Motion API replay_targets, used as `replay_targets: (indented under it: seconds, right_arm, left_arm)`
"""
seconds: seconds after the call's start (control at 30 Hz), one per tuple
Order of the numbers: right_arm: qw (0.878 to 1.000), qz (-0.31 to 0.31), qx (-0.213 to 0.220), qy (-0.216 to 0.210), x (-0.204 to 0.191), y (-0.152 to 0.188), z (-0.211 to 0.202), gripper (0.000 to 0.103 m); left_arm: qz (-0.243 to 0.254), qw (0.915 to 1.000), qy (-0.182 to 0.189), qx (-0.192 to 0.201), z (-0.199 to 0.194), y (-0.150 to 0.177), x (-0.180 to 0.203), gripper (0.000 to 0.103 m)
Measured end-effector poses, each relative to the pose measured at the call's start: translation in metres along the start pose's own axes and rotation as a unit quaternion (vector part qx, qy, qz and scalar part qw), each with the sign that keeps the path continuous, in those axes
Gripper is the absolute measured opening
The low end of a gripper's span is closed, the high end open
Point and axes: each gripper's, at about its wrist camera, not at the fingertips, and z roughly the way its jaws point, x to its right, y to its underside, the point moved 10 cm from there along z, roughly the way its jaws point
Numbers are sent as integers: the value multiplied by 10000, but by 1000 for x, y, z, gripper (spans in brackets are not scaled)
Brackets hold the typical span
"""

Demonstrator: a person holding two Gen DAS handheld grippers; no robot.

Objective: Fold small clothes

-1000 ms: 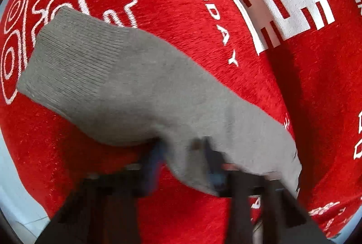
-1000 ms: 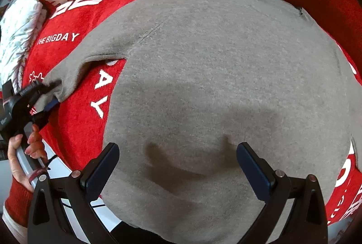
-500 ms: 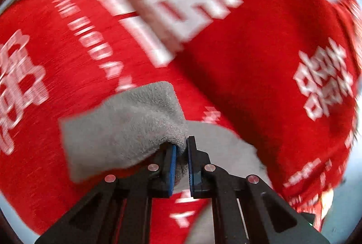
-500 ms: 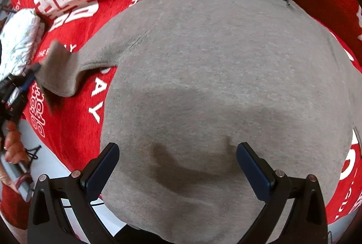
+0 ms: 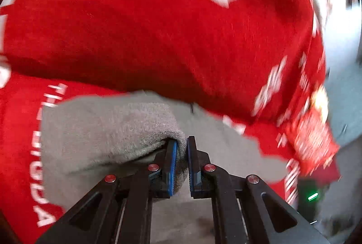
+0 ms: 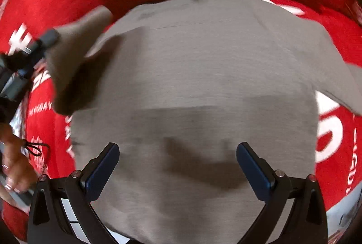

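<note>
Left wrist view: pretty blurry, mostly a fuzzy red cloth (image 5: 158,29) with white lettering covering everything, bunched into a thick fold across the middle. A dark device with a green light (image 5: 313,196) sits at the lower right edge. The left gripper (image 5: 181,160) is pinched tight on the ribbed cuff of the grey sweater's sleeve (image 5: 108,131), which drapes off to the left of the blue pads.

Right wrist view: the grey sweater (image 6: 203,85) lies spread flat on the red cloth, soft knit, filling most of the frame. The right gripper (image 6: 177,167) hovers over its lower part with jaws wide apart, nothing between them. At left, the other gripper lifts the sleeve up over the sweater's body, and a person's hand (image 6: 13,164) shows at the edge.
</note>
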Motion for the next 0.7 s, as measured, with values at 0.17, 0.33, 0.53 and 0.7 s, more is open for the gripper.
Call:
replay_targets:
  seconds: [0.17, 0.33, 0.53, 0.7]
  right_arm:
    - [9986, 518, -39, 69, 44, -2, 4, 103]
    - [9973, 724, -87, 118, 64, -3, 9, 103]
    - [9988, 445, 91, 164, 49, -23, -1, 103]
    - [9972, -550, 442, 238, 1, -59, -7, 103]
  left_arm:
    - [263, 9963, -351, -733, 58, 37, 12, 11]
    - [556, 9888, -774, -1144, 74, 58, 5, 11]
    - [518, 9881, -1189, -829, 38, 45, -9, 66]
    - [259, 9801, -1903, -496, -20, 28, -61, 66]
